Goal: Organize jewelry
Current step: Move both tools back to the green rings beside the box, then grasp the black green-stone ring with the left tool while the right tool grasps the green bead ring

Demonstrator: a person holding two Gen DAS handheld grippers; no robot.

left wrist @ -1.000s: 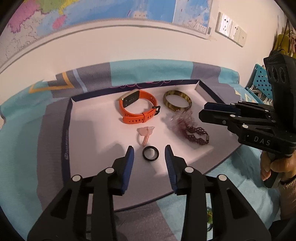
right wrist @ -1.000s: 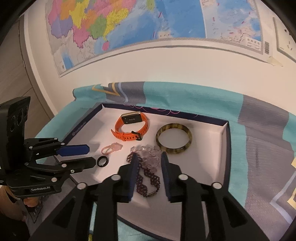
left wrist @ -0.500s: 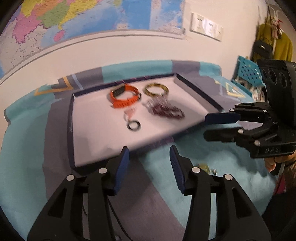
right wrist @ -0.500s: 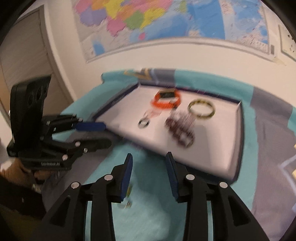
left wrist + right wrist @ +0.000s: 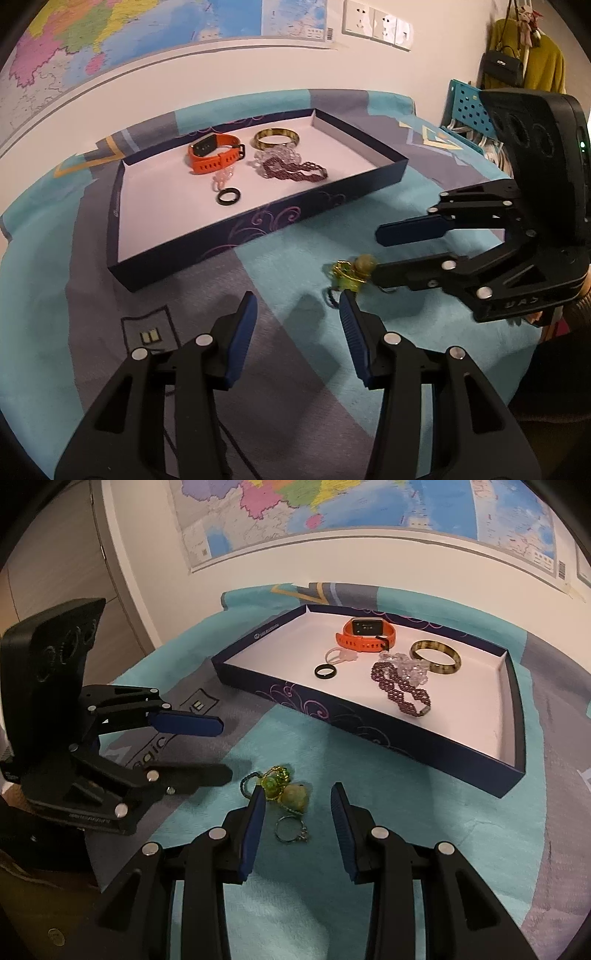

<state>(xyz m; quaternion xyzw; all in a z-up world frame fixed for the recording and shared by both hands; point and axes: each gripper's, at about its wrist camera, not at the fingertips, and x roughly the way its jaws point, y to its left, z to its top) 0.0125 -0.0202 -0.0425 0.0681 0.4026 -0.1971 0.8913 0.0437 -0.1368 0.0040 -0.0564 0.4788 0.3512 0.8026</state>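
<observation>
A dark blue tray (image 5: pixel 258 225) (image 5: pixel 369 723) with a white floor holds an orange watch (image 5: pixel 214 155) (image 5: pixel 365 635), a mottled bangle (image 5: pixel 276 138) (image 5: pixel 436 657), a purple bead bracelet (image 5: pixel 295 171) (image 5: pixel 402 692) and a black ring (image 5: pixel 228 195) (image 5: pixel 325 671). On the cloth in front lie a green beaded piece (image 5: pixel 345 275) (image 5: pixel 275 779), a jade bead (image 5: pixel 295 797) and a silver ring (image 5: pixel 291 830). My right gripper (image 5: pixel 297 790) (image 5: pixel 378 253) hangs open just above these three. To their left, my left gripper (image 5: pixel 297 299) (image 5: pixel 226 749) is open and empty.
A teal and grey cloth (image 5: pixel 74 295) covers the surface. A map (image 5: pixel 332 509) hangs on the wall behind. Wall sockets (image 5: pixel 376 27), a blue perforated crate (image 5: pixel 465 107) and a hanging black bag (image 5: pixel 504 66) are at the far right. A clear bead bracelet (image 5: pixel 410 668) and a pink piece (image 5: pixel 340 655) also lie in the tray.
Both grippers have drawn back from over the tray to the cloth in front of it. Their jaws stand wider. The small loose pieces on the cloth have come into view.
</observation>
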